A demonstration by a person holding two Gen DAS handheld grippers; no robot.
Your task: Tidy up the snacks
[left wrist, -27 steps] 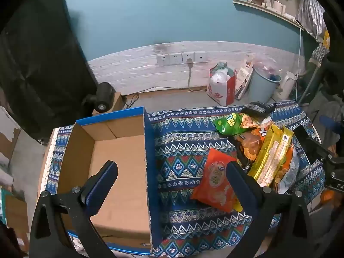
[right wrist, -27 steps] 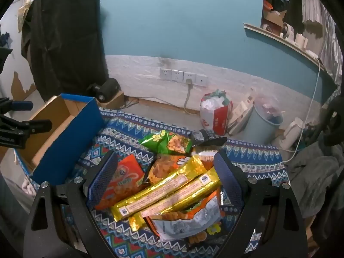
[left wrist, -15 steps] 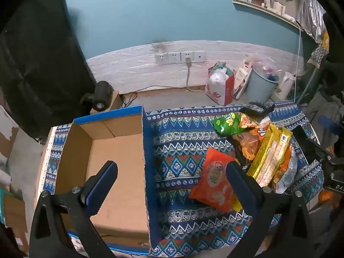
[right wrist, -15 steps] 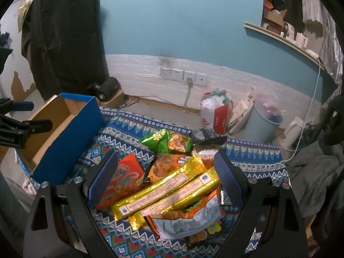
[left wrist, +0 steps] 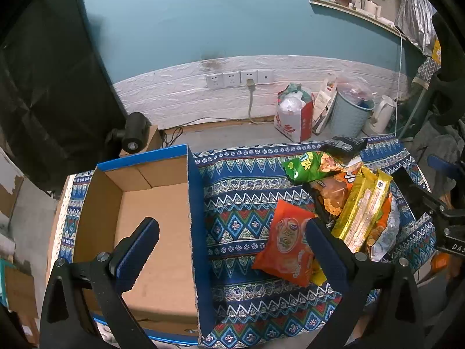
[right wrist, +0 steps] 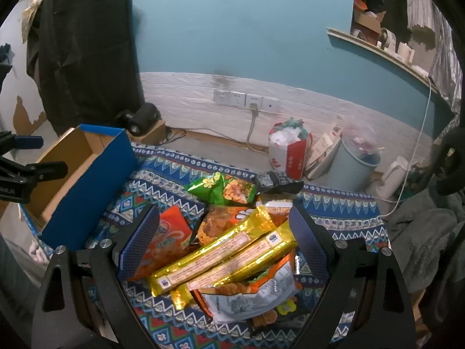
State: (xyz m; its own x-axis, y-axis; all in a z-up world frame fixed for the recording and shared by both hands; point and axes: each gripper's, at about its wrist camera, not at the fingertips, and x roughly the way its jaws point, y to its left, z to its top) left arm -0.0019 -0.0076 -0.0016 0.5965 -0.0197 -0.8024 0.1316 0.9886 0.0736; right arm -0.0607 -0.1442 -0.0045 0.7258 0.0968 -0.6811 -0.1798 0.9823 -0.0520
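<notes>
An empty cardboard box (left wrist: 151,232) with blue outer walls sits on the left of a patterned cloth (left wrist: 241,203); it also shows in the right wrist view (right wrist: 87,174). A pile of snack bags lies on the right: an orange bag (left wrist: 286,247) (right wrist: 168,238), two gold packs (left wrist: 363,209) (right wrist: 223,258), a green bag (left wrist: 311,168) (right wrist: 223,189), a black bag (right wrist: 276,180). My left gripper (left wrist: 229,238) is open above the box's right wall. My right gripper (right wrist: 223,232) is open above the pile.
Beyond the table are a wall with sockets (left wrist: 238,78), a red-and-white bag (left wrist: 293,116), a pale blue bin (left wrist: 348,113), a white kettle (left wrist: 380,116) and a black lamp (left wrist: 133,133). Dark cloth hangs at the left (right wrist: 81,43).
The left view has drifted slightly; the box and snacks sit a little lower and left in frame. The right gripper has hardly moved. Both stay open.
</notes>
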